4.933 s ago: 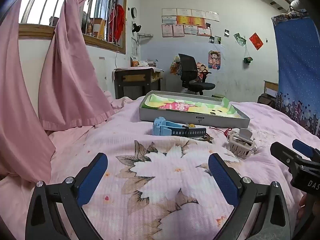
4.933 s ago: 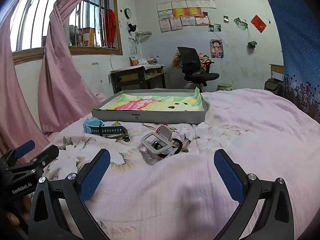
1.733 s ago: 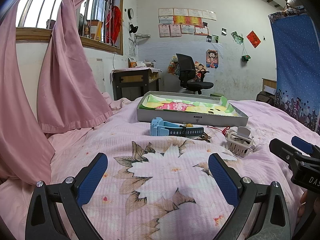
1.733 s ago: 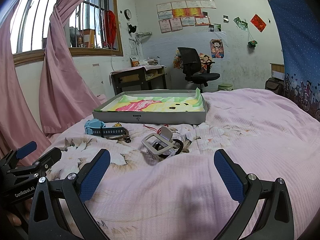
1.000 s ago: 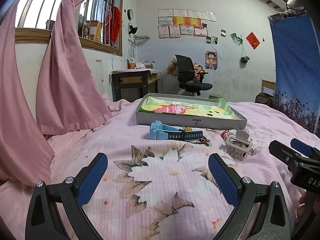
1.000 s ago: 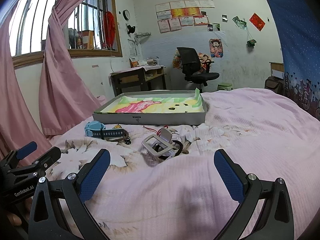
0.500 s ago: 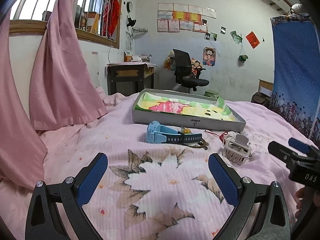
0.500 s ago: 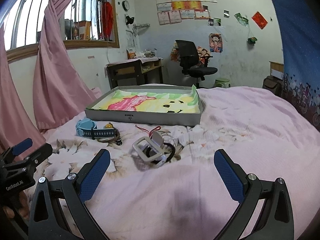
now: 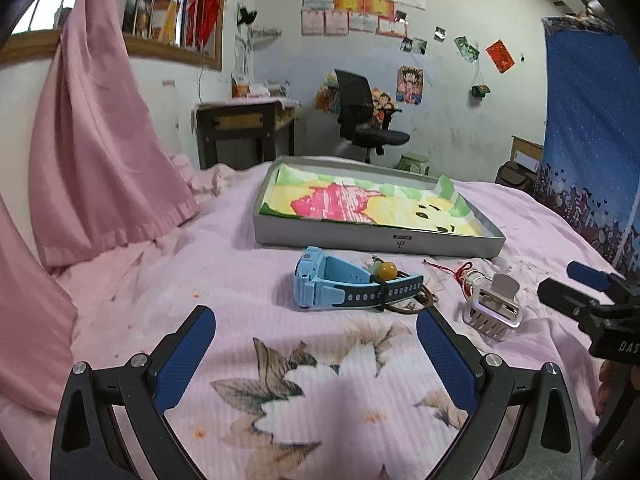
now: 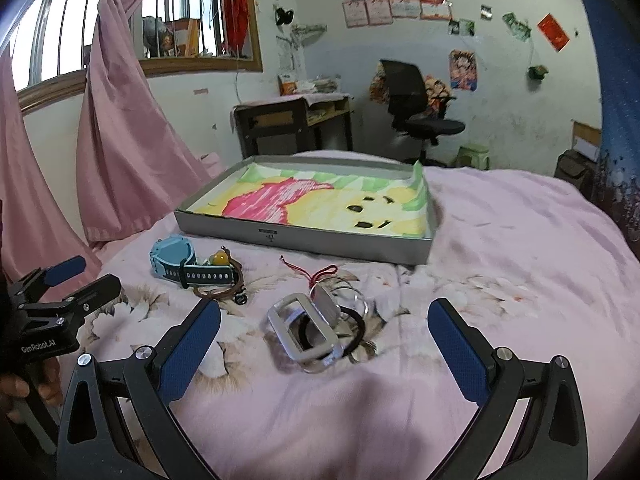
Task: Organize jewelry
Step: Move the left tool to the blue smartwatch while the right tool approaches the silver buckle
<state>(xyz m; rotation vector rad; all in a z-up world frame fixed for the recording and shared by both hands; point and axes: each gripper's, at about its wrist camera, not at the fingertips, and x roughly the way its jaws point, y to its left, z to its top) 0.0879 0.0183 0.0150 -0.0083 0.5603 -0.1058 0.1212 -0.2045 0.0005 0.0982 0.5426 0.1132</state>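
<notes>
A pink floral bedspread (image 9: 312, 364) covers the bed and carries everything; toward its far side sits a shallow grey tray (image 10: 304, 236) lined with a bright yellow, pink and green drawing, and nothing appears to lie in it, so the sorting looks barely begun. The jewelry is heaped loose on the bedspread just in front of the tray. Both tools hover above the bed, well short of the pieces: the left gripper (image 9: 316, 354) has its jaws spread wide and empty, aimed at the blue watch (image 9: 340, 286), and the right gripper (image 10: 324, 344) is likewise released and empty, lined up on the white hair claw clip (image 10: 306, 330). The step in hand reads as an approach before a first pick. The next move probably calls for lowering one gripper over a single piece, closing on a firm part, and carrying it to the tray. The watch lies on its side, strap looped and buckled, with a yellow bead (image 9: 387, 270) and a brown cord bracelet (image 10: 220, 290) touching it. The clip rests on a black hair tie (image 10: 352, 330) and thin wire rings, a red string (image 10: 310, 274) trailing behind, so tangling is a risk.
</notes>
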